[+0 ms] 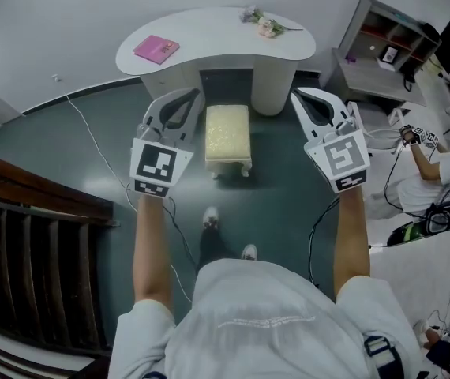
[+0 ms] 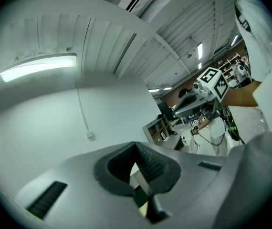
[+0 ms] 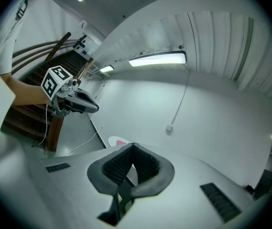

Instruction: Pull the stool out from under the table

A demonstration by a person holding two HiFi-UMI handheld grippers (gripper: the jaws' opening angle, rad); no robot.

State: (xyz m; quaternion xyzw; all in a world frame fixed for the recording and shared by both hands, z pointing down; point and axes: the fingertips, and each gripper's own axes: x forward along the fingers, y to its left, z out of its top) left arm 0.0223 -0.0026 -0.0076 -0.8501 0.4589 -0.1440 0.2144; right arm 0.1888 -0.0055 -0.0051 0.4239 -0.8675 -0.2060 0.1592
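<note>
I wear a white T-shirt (image 1: 264, 322) with short sleeves. Just above the T-shirt are my white shoes (image 1: 211, 217). My left gripper (image 1: 187, 95) and right gripper (image 1: 302, 95) are white. Each has a black-and-white marker cube (image 1: 160, 166) and dark ribbed pads (image 2: 152, 163).

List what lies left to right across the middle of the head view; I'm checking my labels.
railing → left gripper → stool → right gripper → seated person
</note>
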